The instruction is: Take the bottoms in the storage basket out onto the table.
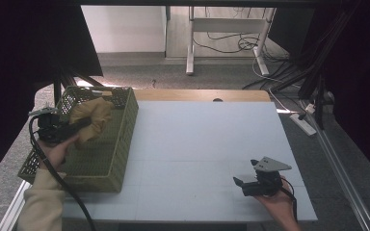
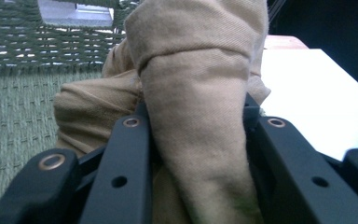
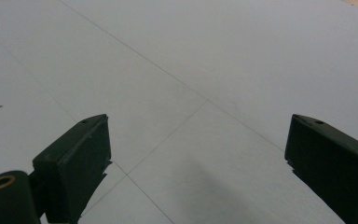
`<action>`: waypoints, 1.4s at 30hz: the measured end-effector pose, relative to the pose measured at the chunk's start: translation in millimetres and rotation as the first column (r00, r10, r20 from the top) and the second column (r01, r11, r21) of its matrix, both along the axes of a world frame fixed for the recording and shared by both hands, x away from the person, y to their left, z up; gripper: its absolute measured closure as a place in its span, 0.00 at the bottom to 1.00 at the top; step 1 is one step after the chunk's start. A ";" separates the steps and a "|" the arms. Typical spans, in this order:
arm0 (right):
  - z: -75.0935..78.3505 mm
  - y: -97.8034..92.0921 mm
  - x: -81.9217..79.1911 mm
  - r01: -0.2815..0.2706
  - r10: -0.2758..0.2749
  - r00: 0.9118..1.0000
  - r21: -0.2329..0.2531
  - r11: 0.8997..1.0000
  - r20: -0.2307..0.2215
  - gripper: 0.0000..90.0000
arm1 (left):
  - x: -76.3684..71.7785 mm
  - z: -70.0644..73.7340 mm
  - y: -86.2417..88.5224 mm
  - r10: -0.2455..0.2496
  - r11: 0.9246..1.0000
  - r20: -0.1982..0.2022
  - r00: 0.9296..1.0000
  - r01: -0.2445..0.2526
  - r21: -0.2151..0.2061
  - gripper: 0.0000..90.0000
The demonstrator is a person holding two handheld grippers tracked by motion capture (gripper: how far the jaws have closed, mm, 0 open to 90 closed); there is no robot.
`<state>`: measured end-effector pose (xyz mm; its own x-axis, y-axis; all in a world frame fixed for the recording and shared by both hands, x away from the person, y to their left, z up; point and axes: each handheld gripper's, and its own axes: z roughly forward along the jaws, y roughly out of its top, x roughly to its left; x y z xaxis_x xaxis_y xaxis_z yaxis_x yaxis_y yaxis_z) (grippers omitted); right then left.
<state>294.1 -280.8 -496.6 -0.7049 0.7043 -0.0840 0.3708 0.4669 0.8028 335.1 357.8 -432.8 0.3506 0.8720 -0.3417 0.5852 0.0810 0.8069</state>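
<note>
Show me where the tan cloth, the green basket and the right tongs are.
tan cloth [image 1: 92,117], high view, middle of the bunched fabric.
green basket [image 1: 125,132], high view, its right side wall.
right tongs [image 3: 198,154], right gripper view, midway between the open jaws.

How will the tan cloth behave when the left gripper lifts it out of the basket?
The cloth looks soft and creased, so it will probably hang limp and sag. Its woven surface, bunched between the left gripper jaws, likely resists slipping. It may drag on the basket wall.
</note>
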 end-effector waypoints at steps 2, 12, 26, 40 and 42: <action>0.1 -0.5 0.2 0.001 -0.001 1.000 -0.002 1.000 0.000 0.07 | -1.0 0.6 -0.6 -0.009 1.000 0.001 1.000 0.009 -0.004 0.75; 0.0 -0.1 -0.2 -0.008 0.008 1.000 0.000 1.000 0.000 0.07 | -7.9 11.9 -7.1 -0.018 1.000 0.051 0.999 0.018 -0.017 0.75; 0.3 -1.0 0.1 -0.003 0.003 1.000 -0.001 1.000 -0.002 0.07 | -14.4 25.2 -17.3 -0.048 0.998 0.103 0.994 0.050 -0.025 0.75; 0.6 -1.5 -0.3 -0.002 0.002 1.000 -0.003 1.000 0.003 0.07 | -17.2 31.0 -25.7 -0.064 0.997 0.133 0.989 0.069 -0.037 0.75; 0.6 -1.4 -0.2 -0.001 0.001 1.000 -0.003 1.000 0.002 0.07 | -17.4 31.8 -27.5 -0.071 0.996 0.138 0.988 0.077 -0.039 0.75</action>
<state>294.0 -282.2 -496.0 -0.7058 0.7030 -0.0875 0.3687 0.4700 0.8020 317.7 330.3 -401.0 0.4594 0.8270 -0.3240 0.4754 0.0792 0.8762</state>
